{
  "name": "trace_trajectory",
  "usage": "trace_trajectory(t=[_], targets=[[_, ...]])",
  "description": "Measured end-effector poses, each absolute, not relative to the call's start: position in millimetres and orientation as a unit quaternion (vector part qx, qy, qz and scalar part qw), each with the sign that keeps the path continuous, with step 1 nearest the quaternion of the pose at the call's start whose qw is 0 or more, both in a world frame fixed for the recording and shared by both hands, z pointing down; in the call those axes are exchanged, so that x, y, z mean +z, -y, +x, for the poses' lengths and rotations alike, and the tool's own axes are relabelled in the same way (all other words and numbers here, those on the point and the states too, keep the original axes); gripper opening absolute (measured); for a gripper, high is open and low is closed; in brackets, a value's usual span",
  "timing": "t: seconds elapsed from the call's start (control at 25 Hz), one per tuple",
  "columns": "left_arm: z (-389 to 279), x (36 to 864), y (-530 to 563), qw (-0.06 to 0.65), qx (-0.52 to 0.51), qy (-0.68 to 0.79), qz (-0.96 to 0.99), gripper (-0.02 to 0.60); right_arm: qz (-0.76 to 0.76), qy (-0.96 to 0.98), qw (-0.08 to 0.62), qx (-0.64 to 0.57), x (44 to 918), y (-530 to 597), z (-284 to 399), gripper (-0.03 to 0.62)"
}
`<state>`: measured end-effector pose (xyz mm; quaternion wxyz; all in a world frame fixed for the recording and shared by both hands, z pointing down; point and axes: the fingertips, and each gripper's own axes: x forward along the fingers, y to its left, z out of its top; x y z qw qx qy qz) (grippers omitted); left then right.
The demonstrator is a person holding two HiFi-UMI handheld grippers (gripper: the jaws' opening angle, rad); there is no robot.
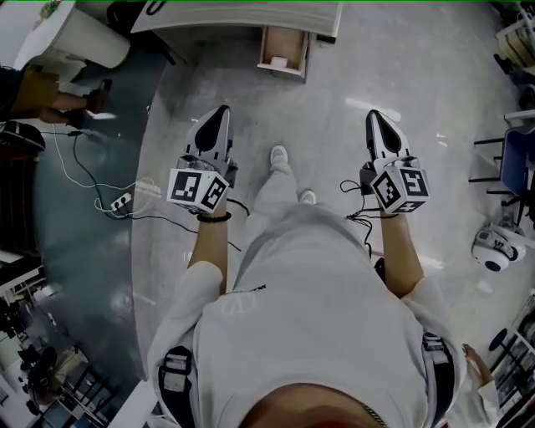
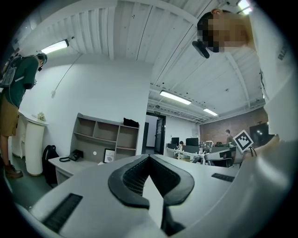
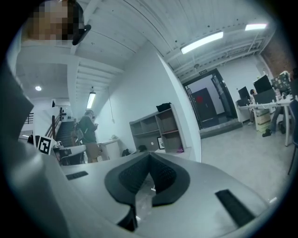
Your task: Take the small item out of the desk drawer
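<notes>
In the head view a white desk [image 1: 238, 17] stands at the top, and its pale drawer [image 1: 298, 58] is pulled open toward me. A small light item [image 1: 278, 61] lies inside it. My left gripper [image 1: 221, 112] and right gripper [image 1: 373, 115] are held out level over the floor, both well short of the drawer and on either side of it. Each is shut with nothing between its jaws. The left gripper view shows the left gripper [image 2: 149, 157] with tips together, and the right gripper view shows the right gripper [image 3: 150, 155] the same way.
A person in a green top [image 1: 38, 92] stands at the left beside a white cylinder bin [image 1: 88, 38]. A power strip [image 1: 122, 201] with cables lies on the floor at left. A chair [image 1: 512, 159] and a round white device [image 1: 493, 247] are at right. A shelf unit [image 2: 106, 138] tops the desk.
</notes>
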<state>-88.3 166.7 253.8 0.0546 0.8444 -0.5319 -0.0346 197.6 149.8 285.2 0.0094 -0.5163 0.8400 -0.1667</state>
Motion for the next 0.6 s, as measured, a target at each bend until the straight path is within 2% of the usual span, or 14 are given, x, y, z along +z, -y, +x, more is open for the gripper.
trace_trajectory(t=[0.6], targets=[[-114.4,317.1,25.1,0.097,-0.015,0.487,0.868,-0.002,-0.495,-0.850,-0.035,-0.176,333.4,17.9,117.7,-0.002]])
